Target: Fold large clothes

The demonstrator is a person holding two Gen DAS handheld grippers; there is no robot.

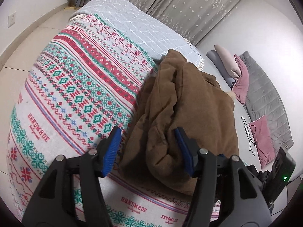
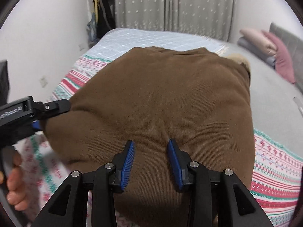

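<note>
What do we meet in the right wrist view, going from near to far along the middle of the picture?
Right gripper → brown garment → pale blue quilted cover → grey star-patterned curtain.

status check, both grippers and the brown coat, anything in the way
Left hand-held gripper open, straddling a coat edge. Right hand-held gripper open over the brown coat, gripping nothing. Coat bundled on patterned blanket. Nothing blocking.

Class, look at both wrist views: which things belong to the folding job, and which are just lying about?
Belongs to the job:
- brown corduroy coat
- left tool
- right tool
- patterned red-and-green knitted blanket, the folding surface

Lying about:
- pink velvet cushions
- grey quilted throw
- black cable
</note>
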